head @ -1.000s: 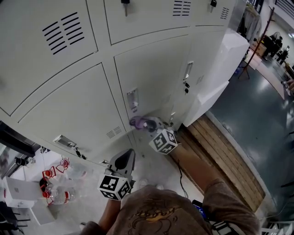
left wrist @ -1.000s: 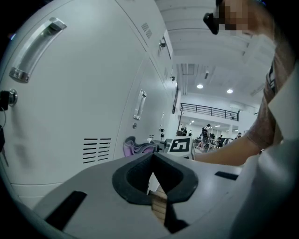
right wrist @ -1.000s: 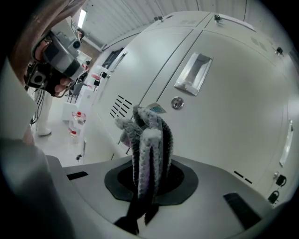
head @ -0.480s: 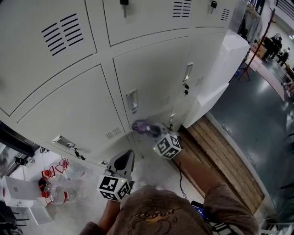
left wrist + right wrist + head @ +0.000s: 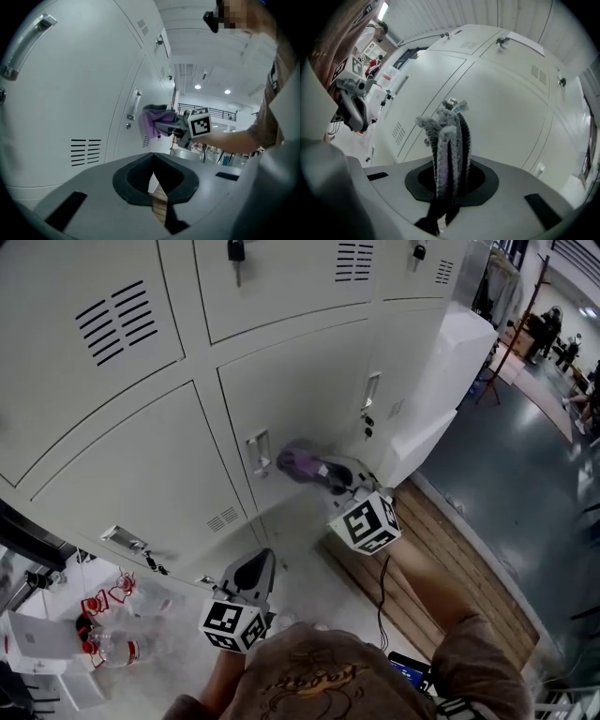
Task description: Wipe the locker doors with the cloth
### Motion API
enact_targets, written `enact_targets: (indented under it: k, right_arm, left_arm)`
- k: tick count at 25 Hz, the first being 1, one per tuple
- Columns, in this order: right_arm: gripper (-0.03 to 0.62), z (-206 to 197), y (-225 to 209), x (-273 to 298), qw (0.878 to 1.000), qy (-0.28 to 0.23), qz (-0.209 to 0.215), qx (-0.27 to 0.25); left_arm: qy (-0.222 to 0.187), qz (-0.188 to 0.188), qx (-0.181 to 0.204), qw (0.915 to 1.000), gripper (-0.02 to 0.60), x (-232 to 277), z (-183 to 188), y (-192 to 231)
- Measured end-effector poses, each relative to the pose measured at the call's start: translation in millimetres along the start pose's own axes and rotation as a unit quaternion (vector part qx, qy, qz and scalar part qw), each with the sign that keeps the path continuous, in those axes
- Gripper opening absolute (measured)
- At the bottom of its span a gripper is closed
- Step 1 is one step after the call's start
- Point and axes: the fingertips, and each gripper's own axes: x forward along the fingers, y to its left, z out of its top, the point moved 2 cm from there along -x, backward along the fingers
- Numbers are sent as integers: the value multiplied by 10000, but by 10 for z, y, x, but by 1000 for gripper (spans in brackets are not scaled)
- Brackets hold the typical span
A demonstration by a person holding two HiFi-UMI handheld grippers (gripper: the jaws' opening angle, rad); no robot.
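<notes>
Right gripper view: jaws pinch cloth [image 5: 447,140]; locker doors [image 5: 501,108] closed.

Grey left gripper [image 5: 255,563], right gripper [image 5: 333,474]; black-white marker cubes [image 5: 232,624]; brown printed shirt [image 5: 319,676].

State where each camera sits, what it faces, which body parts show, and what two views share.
Head view: on head, facing down at lockers; left gripper, right gripper, right forearm show.
Left gripper view: on that gripper, facing lockers; right forearm, torso show.
Right gripper view: on that gripper, facing lockers past cloth; torso shows.
Shared: all show cloth.
</notes>
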Motion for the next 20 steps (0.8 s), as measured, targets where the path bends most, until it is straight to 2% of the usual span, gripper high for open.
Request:
enact_targets:
  k: [8,12,17,20]
  right_arm:
    - [55,1047,-950,-314,9918,-903,-698,-578]
    - [55,1466,-1311,-436,9852,-1169,-924,-848]
    - [55,1729,-1619,-467,9763,-1195,-1201,-1349]
    - [55,1748,-1724,-401,9752,-1137,-1245,-1436]
  left_arm:
    - [-10,-157,35,9999,3,80,16,-86]
    - [-29,-174,34,9998,3,98,34,-91]
    - [-34,-176,27,9998,3,111,42,-79]
    - [-38,-174,4,9998,3,125,41,-69]
